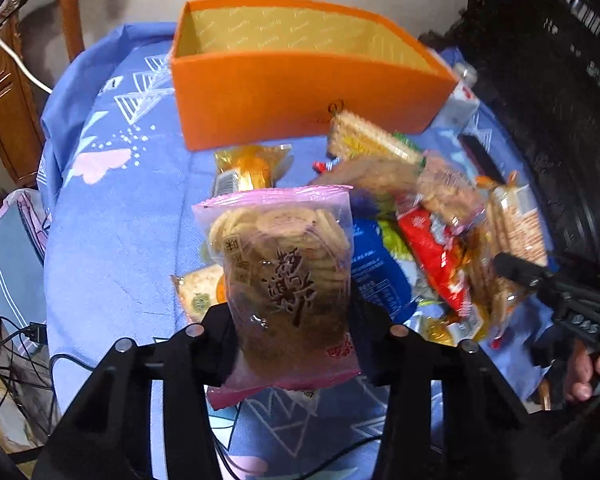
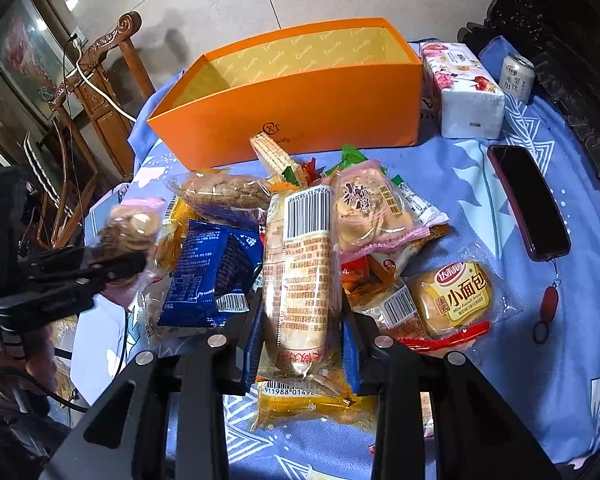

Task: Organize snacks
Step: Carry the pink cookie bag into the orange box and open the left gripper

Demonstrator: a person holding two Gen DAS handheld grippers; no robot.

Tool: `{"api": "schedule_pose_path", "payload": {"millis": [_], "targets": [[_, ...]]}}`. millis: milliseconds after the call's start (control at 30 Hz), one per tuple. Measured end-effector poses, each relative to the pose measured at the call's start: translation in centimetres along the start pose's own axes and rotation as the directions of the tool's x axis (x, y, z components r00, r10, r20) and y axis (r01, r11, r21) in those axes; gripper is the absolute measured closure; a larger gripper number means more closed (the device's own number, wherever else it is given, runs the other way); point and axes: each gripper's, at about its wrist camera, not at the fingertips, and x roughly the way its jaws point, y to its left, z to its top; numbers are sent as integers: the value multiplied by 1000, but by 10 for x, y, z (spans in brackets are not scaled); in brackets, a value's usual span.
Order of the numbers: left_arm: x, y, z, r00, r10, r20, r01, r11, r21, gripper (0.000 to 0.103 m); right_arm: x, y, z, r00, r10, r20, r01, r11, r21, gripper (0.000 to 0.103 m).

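Note:
A clear, pink-edged bag of round cookies [image 1: 288, 276] hangs lifted above the blue tablecloth, and my left gripper [image 1: 292, 332] is shut on its lower half. The right wrist view shows that same left gripper [image 2: 100, 268] at the left edge. My right gripper [image 2: 300, 340] is shut on a long cracker packet [image 2: 300, 264] with a barcode, held over the snack pile [image 2: 364, 216]. Beyond the pile stands an open orange box [image 1: 300, 100] [image 2: 300, 108], with nothing visible inside. The right gripper [image 1: 540, 280] also shows at the right edge of the left wrist view.
Beside the box stand a floral tissue pack [image 2: 464, 88] and a can [image 2: 518, 76]. A dark phone [image 2: 528, 204] lies on the cloth at the right. A wooden chair [image 2: 100, 80] stands behind the table's left side, dark carved furniture at the right. Cables trail off the left.

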Motion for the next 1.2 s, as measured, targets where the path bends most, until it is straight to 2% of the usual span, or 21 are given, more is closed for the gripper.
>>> {"api": "schedule_pose_path", "payload": {"millis": [133, 300, 400, 567, 600, 633, 667, 700, 767, 800, 867, 1033, 1200], "targets": [[-29, 2, 15, 998, -9, 58, 9, 1000, -1, 58, -12, 3, 11, 999, 14, 31, -14, 1000, -7, 70], [-67, 0, 76, 984, -30, 178, 26, 999, 25, 58, -31, 15, 50, 992, 45, 117, -43, 999, -24, 70], [-72, -1, 122, 975, -54, 215, 50, 998, 26, 58, -40, 20, 94, 980, 63, 191, -55, 997, -45, 70], [-70, -5, 200, 962, -28, 272, 17, 999, 43, 56, -42, 26, 170, 954, 52, 295, -25, 995, -94, 69], [-69, -6, 213, 961, -9, 278, -1, 999, 37, 48, -42, 25, 180, 950, 51, 310, -21, 995, -101, 66], [-68, -6, 224, 959, 14, 282, -24, 999, 29, 21, -41, 26, 195, 944, 42, 328, -7, 994, -106, 49], [-69, -6, 236, 954, 66, 293, -72, 997, 9, 8, -40, 27, 206, 942, 31, 333, 5, 994, -106, 35], [-72, -6, 241, 941, 111, 320, -114, 993, -11, 4, -40, 27, 213, 941, 9, 338, 26, 995, -98, 20], [-81, -6, 242, 924, 122, 363, -128, 992, -7, 4, -50, 27, 219, 917, -29, 398, 69, 994, -85, 16], [-84, -6, 240, 920, 127, 371, -135, 991, -4, 4, -53, 26, 217, 912, -32, 409, 78, 992, -96, 12], [-85, -4, 232, 920, 129, 371, -139, 990, -2, 4, -51, 24, 209, 916, -55, 399, 104, 989, -103, 10], [-67, 8, 200, 953, 125, 277, -118, 992, -42, 4, -32, 7, 176, 958, -63, 278, 87, 993, -77, 10], [-50, 26, 145, 972, 116, 202, -99, 990, -97, 4, -26, -19, 126, 978, -104, 182, 106, 994, 3, 10]]}}
